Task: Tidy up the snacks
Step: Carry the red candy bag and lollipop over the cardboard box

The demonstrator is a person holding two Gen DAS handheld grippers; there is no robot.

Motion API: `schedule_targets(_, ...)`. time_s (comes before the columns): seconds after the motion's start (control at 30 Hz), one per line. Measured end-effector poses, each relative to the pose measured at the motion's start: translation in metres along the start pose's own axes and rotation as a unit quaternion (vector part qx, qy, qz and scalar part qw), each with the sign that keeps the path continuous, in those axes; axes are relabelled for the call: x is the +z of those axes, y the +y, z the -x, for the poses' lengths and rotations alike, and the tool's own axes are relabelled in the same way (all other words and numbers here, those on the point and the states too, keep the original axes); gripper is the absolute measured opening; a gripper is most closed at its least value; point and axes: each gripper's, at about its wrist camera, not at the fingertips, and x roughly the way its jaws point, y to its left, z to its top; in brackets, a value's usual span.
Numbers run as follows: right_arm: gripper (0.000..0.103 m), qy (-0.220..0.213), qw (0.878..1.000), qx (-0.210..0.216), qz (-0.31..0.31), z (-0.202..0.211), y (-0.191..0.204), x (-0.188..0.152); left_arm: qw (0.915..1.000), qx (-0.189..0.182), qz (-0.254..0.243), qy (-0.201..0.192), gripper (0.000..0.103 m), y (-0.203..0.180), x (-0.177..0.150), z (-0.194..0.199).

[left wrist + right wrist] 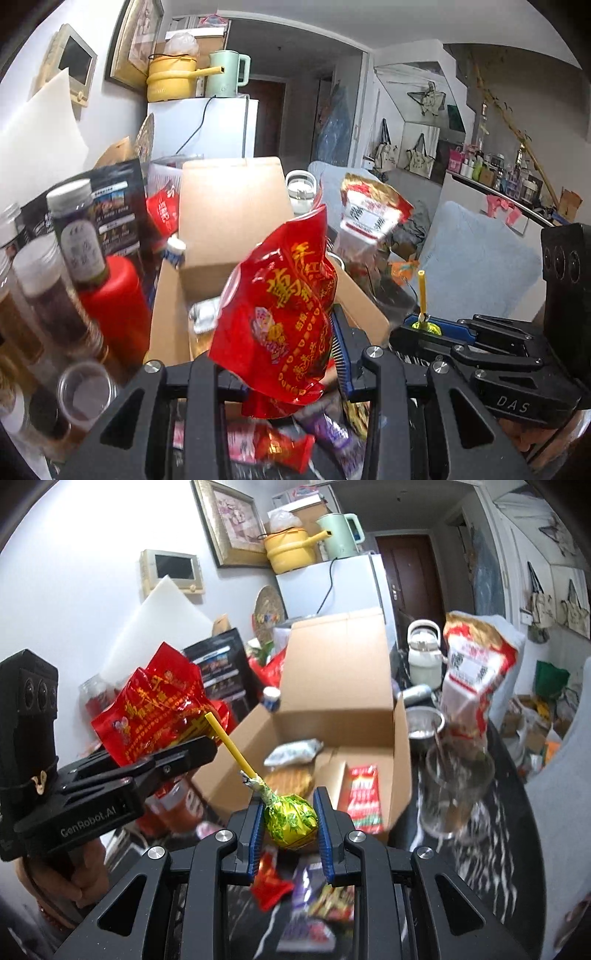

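The snacks are in both my claws now, and the open cardboard box (221,236) waits ahead of them.

In the left wrist view, my left gripper (280,373) is clenched on the lower edge of a red snack bag (284,306). The bag stands up from the jaws, its long axis nearly vertical and a little tilted, so it hides much of the box opening. The box lies beyond the bag and slightly to the left, with its far flap raised. On the left are several bottles (74,236), close beside the box wall. On the right I see my right gripper (424,325) from the side, with the yellow stick of a lollipop (422,291) pointing up.

In the right wrist view, my right gripper (290,827) is grasping the lollipop (291,821) by its green-yellow wrapped head, and both blue pads touch it. The stick goes up and to the left, away from the claw. The box (340,679) is directly ahead and below, and I see some packets already on its floor. The left gripper (177,757) with the red bag (162,712) is on the left, near the box's left wall. A glass jar (458,794) stands just beside the box on the right.

I judge the right claw is nearer to the opening, so the lollipop only needs to go forward and down. The red bag must go over the near left wall first.
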Motion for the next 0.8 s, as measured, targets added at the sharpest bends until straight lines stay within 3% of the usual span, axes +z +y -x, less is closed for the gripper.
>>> schedule_targets(0.43,0.025,-0.014,1.0,-0.011,-0.002,-0.054,-0.029,0.057,0.9996,0.019,0.014,-0.016,0.034,0.029,0.045,-0.063)
schedule_targets(0.8,0.025,0.03,0.999,-0.022,0.001,-0.123,-0.046,0.067,0.9982,0.045,0.013,0.038,0.034,0.056,0.045,-0.133)
